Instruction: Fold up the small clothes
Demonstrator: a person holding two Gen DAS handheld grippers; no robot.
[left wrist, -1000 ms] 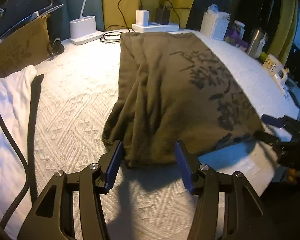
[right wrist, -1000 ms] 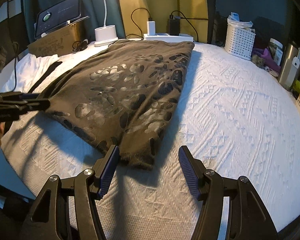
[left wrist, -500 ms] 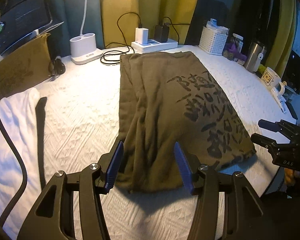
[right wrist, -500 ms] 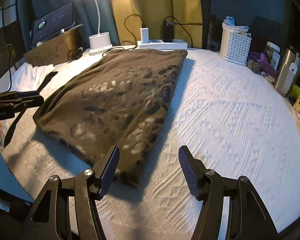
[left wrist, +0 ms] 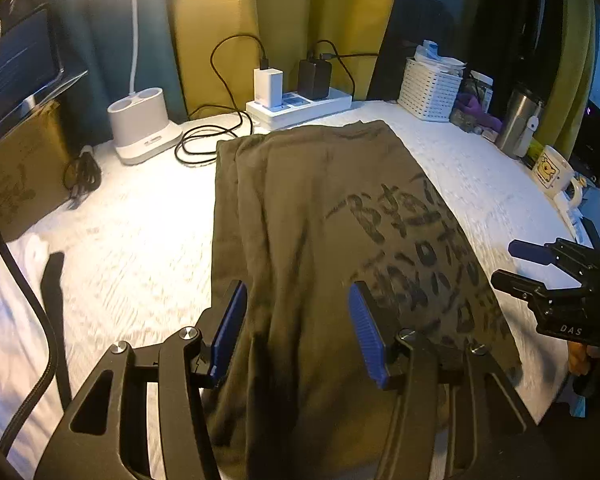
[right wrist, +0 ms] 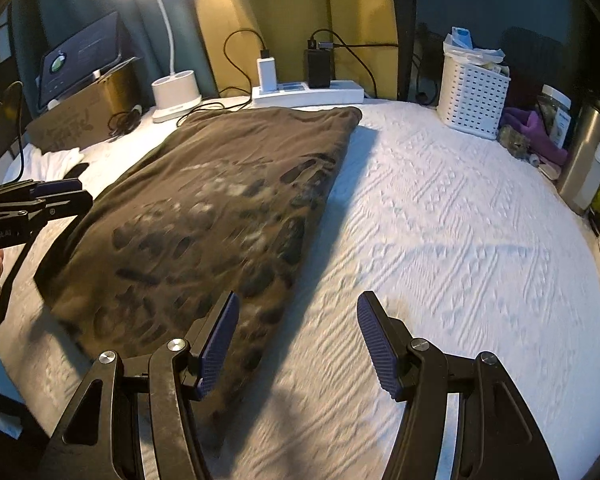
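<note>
Jaws on our left gripper (left wrist: 296,320) stood parted above the near hem of the olive shirt (left wrist: 320,220), grasping nothing; those of our right gripper (right wrist: 296,340) were likewise released, over the shirt's near right corner and the white tabletop (right wrist: 440,220). The shirt lay in a long folded strip, running away toward the power strip (left wrist: 300,108). To fold it well, we judged, both grippers should take the two near corners evenly, lift together, and carry the hem toward the far edge, keeping clear of the cables (left wrist: 204,144) beyond.
</note>
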